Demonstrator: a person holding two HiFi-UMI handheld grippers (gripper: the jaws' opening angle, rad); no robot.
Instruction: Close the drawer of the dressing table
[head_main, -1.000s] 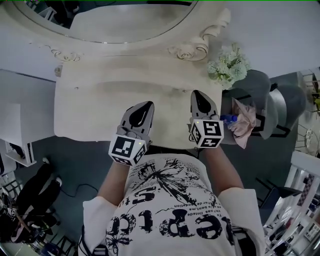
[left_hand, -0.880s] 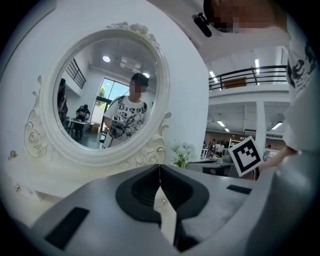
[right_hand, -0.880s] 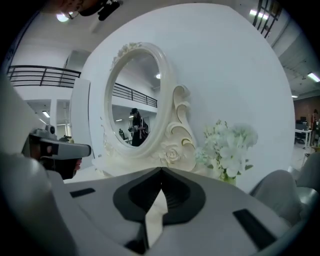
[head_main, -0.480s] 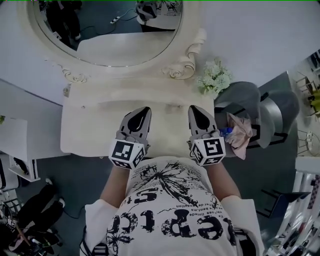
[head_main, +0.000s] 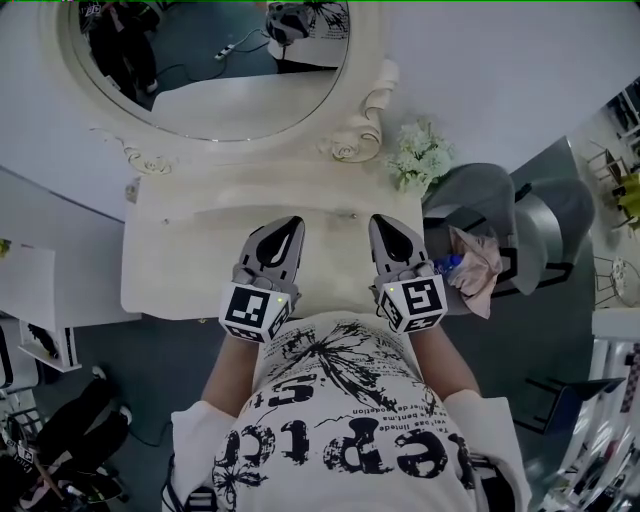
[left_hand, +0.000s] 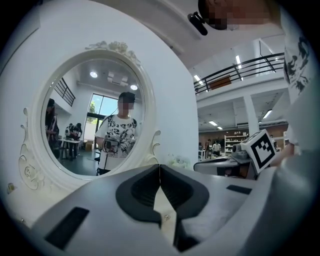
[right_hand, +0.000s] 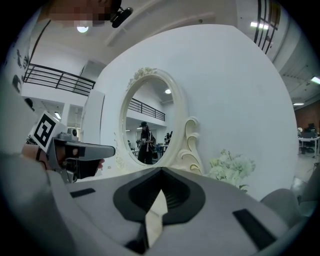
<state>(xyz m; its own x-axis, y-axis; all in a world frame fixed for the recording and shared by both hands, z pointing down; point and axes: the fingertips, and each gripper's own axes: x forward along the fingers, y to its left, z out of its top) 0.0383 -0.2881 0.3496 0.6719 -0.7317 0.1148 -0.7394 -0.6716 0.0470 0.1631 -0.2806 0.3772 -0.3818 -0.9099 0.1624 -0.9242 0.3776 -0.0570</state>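
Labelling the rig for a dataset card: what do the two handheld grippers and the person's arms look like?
The left gripper and right gripper are grey shells tapering to a point, with black insets. Each carries a white cube with black square markers. The person wears a white short-sleeved T-shirt with black print.

"What does everything stand on?"

"A cream dressing table (head_main: 180, 260) with a pale top and a wavy front edge. It stands on a dark grey floor (head_main: 150, 360)."

"And on the top?"

"An oval mirror (head_main: 210, 60) in a carved frame rises from the back edge. White flowers (head_main: 420, 155) sit at the right back corner. I cannot tell whether they are on the top or just beside it."

"On the floor?"

"A grey chair (head_main: 540, 215) just right of the table, with a pink cloth (head_main: 478, 265) lying in it. A white cabinet (head_main: 25, 290) stands at the left."
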